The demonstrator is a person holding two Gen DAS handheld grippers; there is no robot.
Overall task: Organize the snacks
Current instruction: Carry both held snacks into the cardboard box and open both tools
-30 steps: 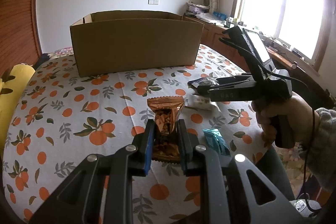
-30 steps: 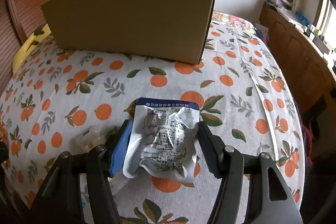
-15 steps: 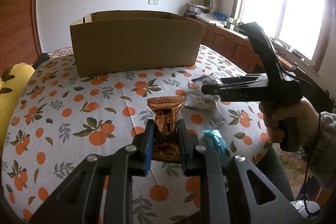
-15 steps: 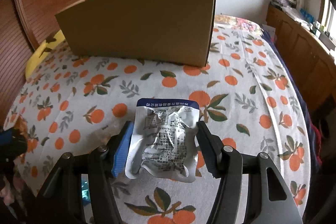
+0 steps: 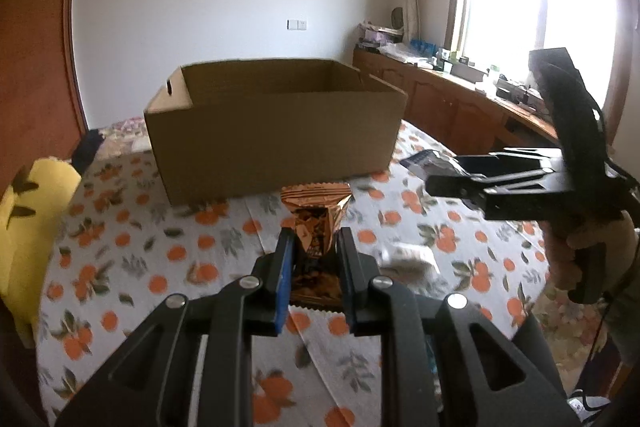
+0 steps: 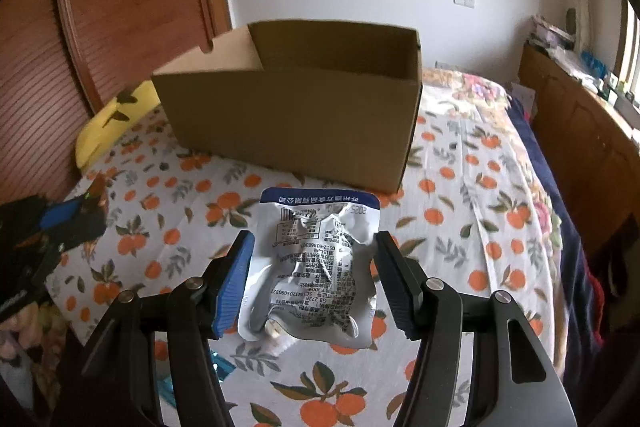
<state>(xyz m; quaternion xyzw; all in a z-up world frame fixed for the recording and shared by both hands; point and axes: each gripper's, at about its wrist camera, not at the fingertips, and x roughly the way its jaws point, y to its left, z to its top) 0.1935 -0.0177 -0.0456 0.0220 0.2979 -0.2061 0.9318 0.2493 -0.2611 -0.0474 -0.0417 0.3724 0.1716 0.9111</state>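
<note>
So at this point I had a snack in each gripper. My left gripper [image 5: 314, 259] was clamped tight on a brown foil snack packet [image 5: 316, 223], pinching it around the middle so the crimped top stuck up past the tips, dead centre of the left wrist view. My right gripper [image 6: 312, 267] was holding a white and blue pouch [image 6: 316, 263] by its two side edges, jaws standing fairly wide because the pouch is wide, lower middle of the right wrist view. Gripping it by the edges kept it flat and facing up, I think.

The open cardboard box [image 5: 276, 135] sat on the orange-print cloth [image 5: 132, 259] above both packets in both views, and I could see over its rim, so I reckon both snacks were headed in there. Couldn't see the box floor though. One small white wrapped snack [image 5: 408, 255] lay on the cloth, right of centre in the left view, waiting its turn.
</note>
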